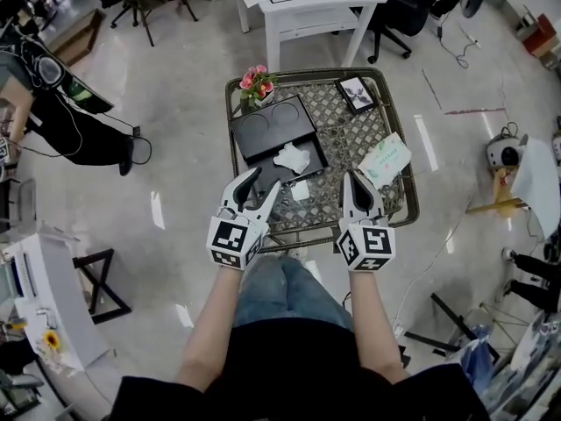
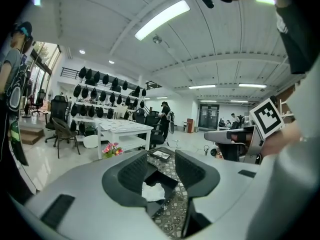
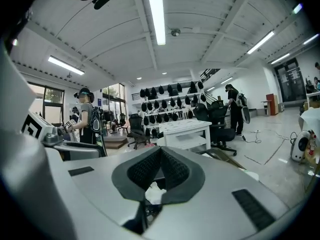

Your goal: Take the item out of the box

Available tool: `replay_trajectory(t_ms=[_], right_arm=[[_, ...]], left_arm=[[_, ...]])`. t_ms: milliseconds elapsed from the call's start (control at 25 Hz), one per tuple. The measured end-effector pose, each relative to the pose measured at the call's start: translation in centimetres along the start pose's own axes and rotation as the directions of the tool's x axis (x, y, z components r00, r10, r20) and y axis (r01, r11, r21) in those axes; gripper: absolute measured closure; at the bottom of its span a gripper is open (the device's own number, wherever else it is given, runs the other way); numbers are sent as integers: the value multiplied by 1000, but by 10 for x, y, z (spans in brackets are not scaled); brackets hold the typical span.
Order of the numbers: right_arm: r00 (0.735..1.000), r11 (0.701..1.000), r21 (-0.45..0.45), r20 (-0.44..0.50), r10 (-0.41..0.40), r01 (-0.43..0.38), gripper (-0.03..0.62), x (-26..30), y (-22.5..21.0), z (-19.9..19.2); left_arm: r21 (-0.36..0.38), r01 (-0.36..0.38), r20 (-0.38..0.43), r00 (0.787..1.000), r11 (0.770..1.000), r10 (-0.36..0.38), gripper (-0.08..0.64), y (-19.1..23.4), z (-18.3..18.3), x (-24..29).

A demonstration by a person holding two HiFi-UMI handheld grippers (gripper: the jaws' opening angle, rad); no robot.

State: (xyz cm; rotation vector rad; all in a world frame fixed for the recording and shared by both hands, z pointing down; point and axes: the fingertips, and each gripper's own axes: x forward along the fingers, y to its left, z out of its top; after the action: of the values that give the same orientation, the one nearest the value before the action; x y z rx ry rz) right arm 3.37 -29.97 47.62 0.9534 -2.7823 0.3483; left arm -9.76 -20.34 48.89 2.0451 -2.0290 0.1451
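The low lattice tabletop [image 1: 344, 134] fills the middle of the head view. It carries a small pot of flowers [image 1: 257, 81] at its far left corner, a picture frame [image 1: 356, 94] at the far right and a pale card [image 1: 384, 156] on the right side. The black box [image 1: 263, 128] takes up the left half, lying open with its lid spread flat toward the flowers.

The left hand-held gripper [image 1: 261, 185] hovers at the near edge of the box, its jaws wide apart and holding nothing. Its own view looks between them straight down into the box. The right hand-held gripper [image 1: 355, 181] hangs over bare lattice, well apart from the box. Its jaws are pressed together at the tips with nothing clamped between them.

The item [image 1: 292, 158], a crumpled white wad, lies inside the near part of the box, just ahead of the left jaws and not yet touched.

This looks like the approach before the grasp. The next move calls for the left hand-held gripper to dip forward into the box, straddle the wad, close gently and lift it clear of the walls.
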Motion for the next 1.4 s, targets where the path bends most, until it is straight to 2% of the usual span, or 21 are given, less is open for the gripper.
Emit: replay_trajectory(t_ms=[480,680,880,1000,1120,1280,1400], right_arm=[[1000,1000,-14,-2,12,-12,591,28,4,14],[999,999,-19,-40,31,-32,589,48,-2,11],[992,998,-27,-113,57,-60,591,73,-12,-1],[983,996,-38,-165,77,-84,589,90,-17,-12],[974,993,-41,-204,97,-108,589,108,-24,-25],[958,987,-56,-256,128,-147,591,126,-30,-47],[940,981,-66,-301,157,-185,589,135,-29,-61]], left_arm=[[41,28,-9,1000,999,-28,387,19,21,30],[63,71,-65,996,995,-67,387,16,14,57],[71,113,-163,982,991,-100,387,14,-9,88],[95,142,-241,964,985,-115,387,13,-29,107],[139,178,-326,937,974,-125,387,15,-52,128],[191,231,-432,892,954,-130,387,19,-85,148],[212,272,-512,849,939,-131,387,21,-105,155]])
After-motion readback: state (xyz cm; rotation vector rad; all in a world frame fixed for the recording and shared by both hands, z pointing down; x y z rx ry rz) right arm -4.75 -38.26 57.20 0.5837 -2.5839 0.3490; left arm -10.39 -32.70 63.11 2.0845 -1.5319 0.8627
